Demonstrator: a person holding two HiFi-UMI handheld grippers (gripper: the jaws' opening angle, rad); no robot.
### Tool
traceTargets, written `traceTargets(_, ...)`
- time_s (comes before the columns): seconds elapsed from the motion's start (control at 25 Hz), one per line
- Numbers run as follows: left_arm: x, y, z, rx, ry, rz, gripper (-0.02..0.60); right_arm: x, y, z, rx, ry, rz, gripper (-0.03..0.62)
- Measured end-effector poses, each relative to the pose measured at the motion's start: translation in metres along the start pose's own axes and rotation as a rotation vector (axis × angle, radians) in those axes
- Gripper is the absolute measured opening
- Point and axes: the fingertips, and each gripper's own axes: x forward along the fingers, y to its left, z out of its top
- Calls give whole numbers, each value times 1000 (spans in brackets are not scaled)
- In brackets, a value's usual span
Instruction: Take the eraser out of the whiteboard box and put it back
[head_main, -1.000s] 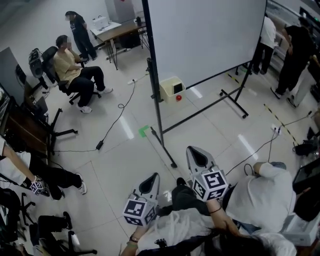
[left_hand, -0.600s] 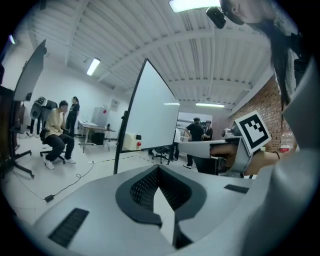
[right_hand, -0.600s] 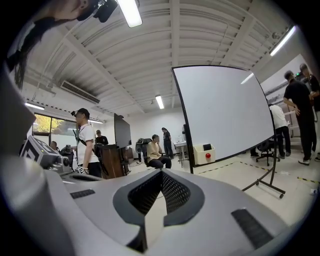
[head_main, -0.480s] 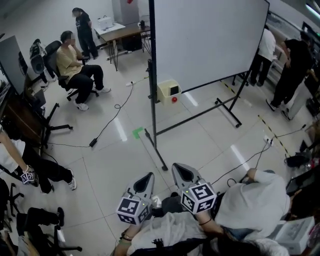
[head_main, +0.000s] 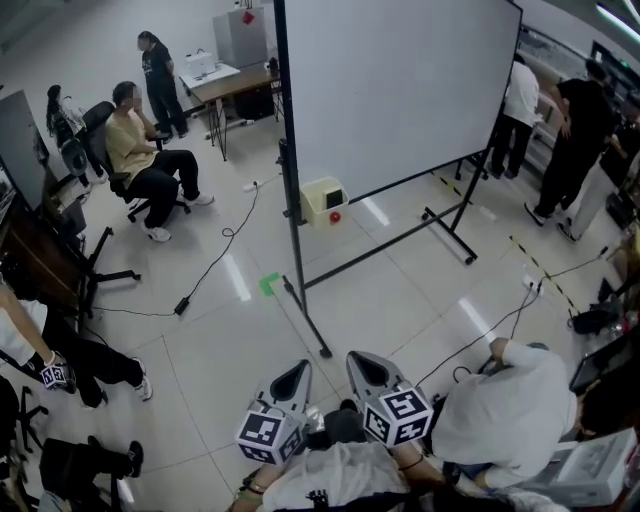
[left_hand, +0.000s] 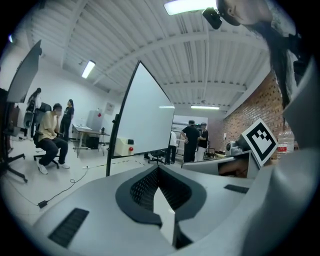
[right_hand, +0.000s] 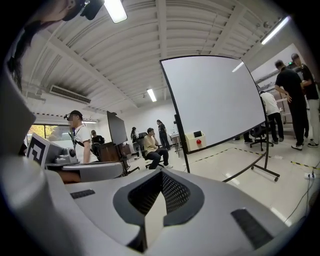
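Both hands empty. My left gripper (head_main: 291, 377) has its jaws together with nothing between them, and my right gripper (head_main: 366, 366) is the same: pads meet at the tips, no grip on anything. Both are held low in front of me, side by side, aimed toward the whiteboard (head_main: 400, 90) and well apart from it.

The whiteboard box (head_main: 322, 202) sits at the foot of the board, just beside the left post of the stand. The eraser shows in no view. It may be inside the box; I can't tell.

Step in hand: empty grippers far from the box fit either a walk-up to fetch the eraser or a step back once it is in again. The pictures don't settle which, so I name no next move.

Materials:
- Box: cream and squarish, looks like hard plastic, with a dark panel on the front and a round red knob.
- Board: smooth white sheet in a thin dark metal frame, on a stand with feet.
- Floor (head_main: 220, 330): glossy pale tiles.
- Gripper jaws: grey moulded shells with black ribbed pads.
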Motion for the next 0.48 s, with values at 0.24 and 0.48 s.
traceTargets(0.24, -18, 12, -6, -13, 15, 48, -11, 18, 17, -1, -9, 16, 54, 3)
traceTargets(0.48, -28, 27, -4, -31, -1, 99, -11, 33, 34, 2, -41, 24, 103, 3)
